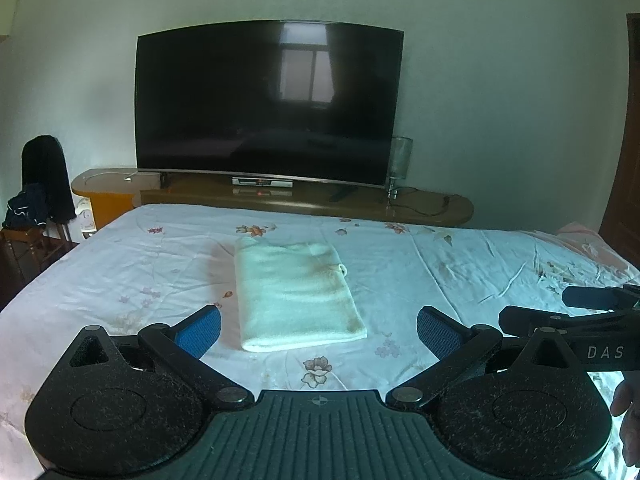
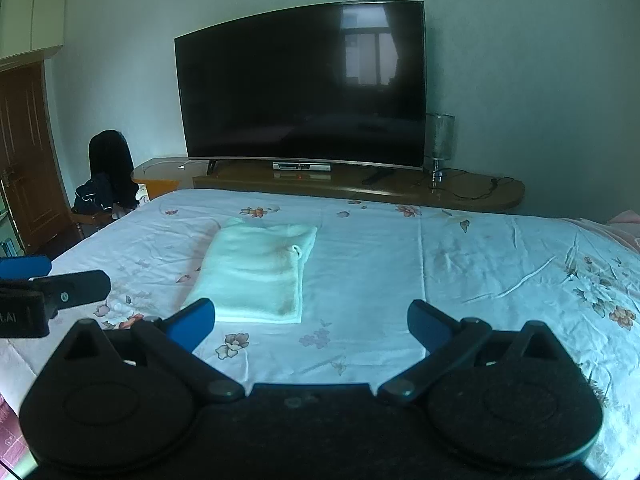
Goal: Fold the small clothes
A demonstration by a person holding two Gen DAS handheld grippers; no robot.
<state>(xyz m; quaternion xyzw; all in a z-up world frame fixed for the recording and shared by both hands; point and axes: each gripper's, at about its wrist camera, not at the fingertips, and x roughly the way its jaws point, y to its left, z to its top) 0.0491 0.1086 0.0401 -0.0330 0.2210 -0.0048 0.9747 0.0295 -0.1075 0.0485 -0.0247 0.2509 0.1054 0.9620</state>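
White cloth: a small white terry garment (image 1: 298,294), folded into a neat rectangle, lies flat on the bed, ahead of both grippers and touching neither.
Bed: a pale floral-printed bed sheet (image 1: 460,272) covers it, lightly creased.
Left gripper (image 1: 319,330): black frame with blue pads, jaws spread wide and empty, held above the sheet with the near edge of the garment between the fingertips in view.
Right gripper (image 2: 311,322): same build, jaws wide apart, holding nothing; the garment sits ahead and to its left.
Behind the bed: a large dark curved television (image 2: 304,84) on a long brown wooden worktop (image 2: 472,196), with a glass lamp (image 2: 439,140) beside the screen.
Far left: a wooden chair draped with dark clothes (image 1: 40,184).
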